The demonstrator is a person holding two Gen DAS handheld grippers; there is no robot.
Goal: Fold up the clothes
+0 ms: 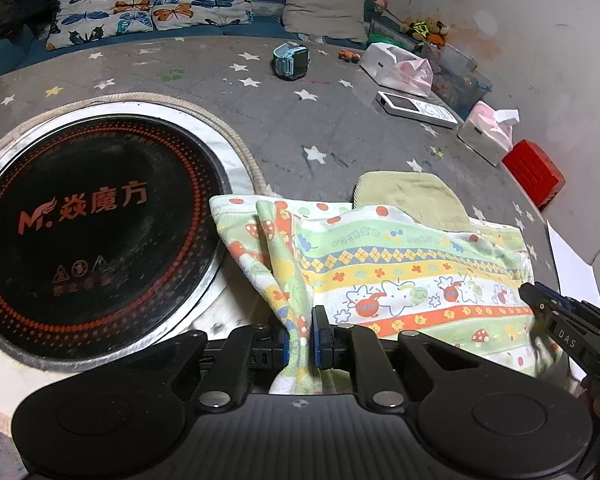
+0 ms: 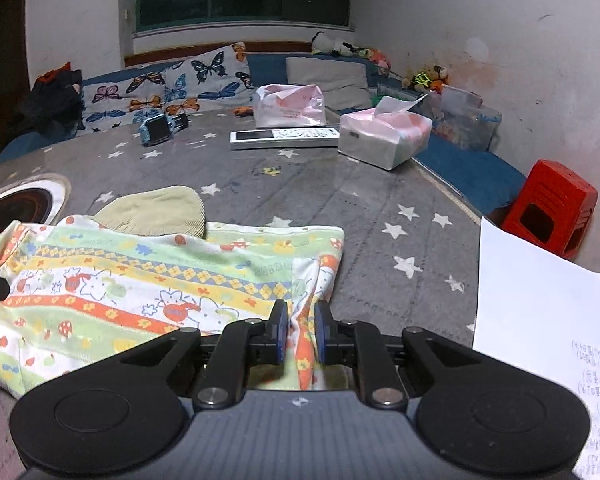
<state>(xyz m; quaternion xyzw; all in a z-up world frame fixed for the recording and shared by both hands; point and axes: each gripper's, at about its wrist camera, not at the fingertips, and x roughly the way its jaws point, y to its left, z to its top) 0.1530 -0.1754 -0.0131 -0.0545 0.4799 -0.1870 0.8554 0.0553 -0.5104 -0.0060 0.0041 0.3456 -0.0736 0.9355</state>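
A cartoon-patterned cloth (image 1: 400, 264) with orange, yellow and green stripes lies folded over on the grey star-print table (image 1: 340, 132). My left gripper (image 1: 300, 332) is shut on a bunched fold at the cloth's near left edge. In the right wrist view the cloth (image 2: 140, 272) spreads to the left, and its near right corner runs between the jaws of my right gripper (image 2: 300, 320). That corner hangs loosely there, and the pads stand slightly apart from it. The right gripper's tip (image 1: 540, 300) also shows at the cloth's right edge.
A beige knitted piece (image 1: 408, 196) lies partly under the cloth's far edge. A round black induction cooker (image 1: 92, 220) is set into the table at left. White paper (image 2: 540, 312) lies at right. Tissue boxes (image 2: 384, 136), a remote (image 2: 284, 138) and a blue watch (image 2: 156, 130) sit farther back. A red stool (image 2: 552, 208) stands beyond the table.
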